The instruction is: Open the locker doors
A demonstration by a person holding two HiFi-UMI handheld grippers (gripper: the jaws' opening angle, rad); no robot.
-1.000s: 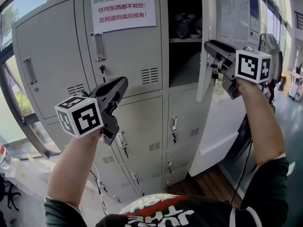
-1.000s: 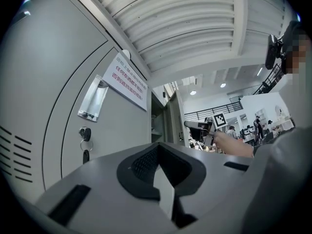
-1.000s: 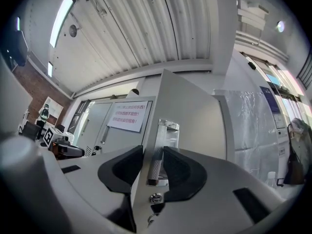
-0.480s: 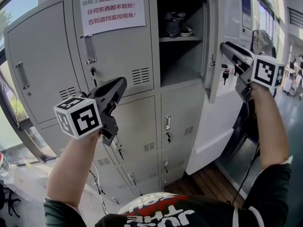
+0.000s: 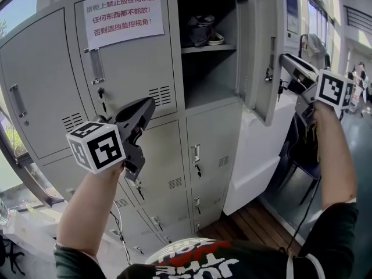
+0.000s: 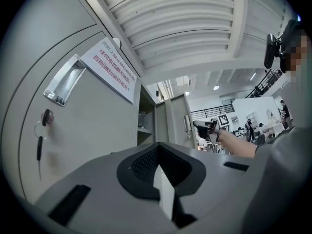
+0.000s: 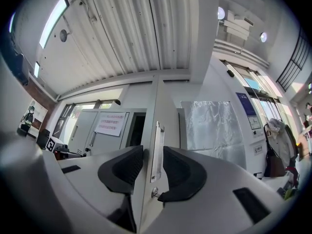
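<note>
Door (image 5: pixel 258 51) of the locker bank's (image 5: pixel 157 132) top right compartment stands swung out to the right, its free edge caught by the right gripper (image 5: pixel 283 58). In the right gripper view that gripper's jaws sit one on each face of the door (image 7: pixel 165 116), closed on its edge with the recessed handle (image 7: pixel 156 147) and lock between them. A bunch of keys (image 5: pixel 279 87) hangs from the lock just under the jaws. Behind the door the compartment lies open, with a shelf near its top and shoes (image 5: pixel 200 31) on that shelf.

The neighbouring top door (image 5: pixel 133 68) is closed; it bears a white notice (image 5: pixel 121 16) with red print, a metal pull (image 5: pixel 96 65) and a key (image 5: pixel 102 95) in its lock. The lower doors are closed too.

The left gripper (image 5: pixel 148 103) is raised in front of this closed door, well apart from the right one; its jaws are pressed together with nothing between them, as the left gripper view shows.
</note>
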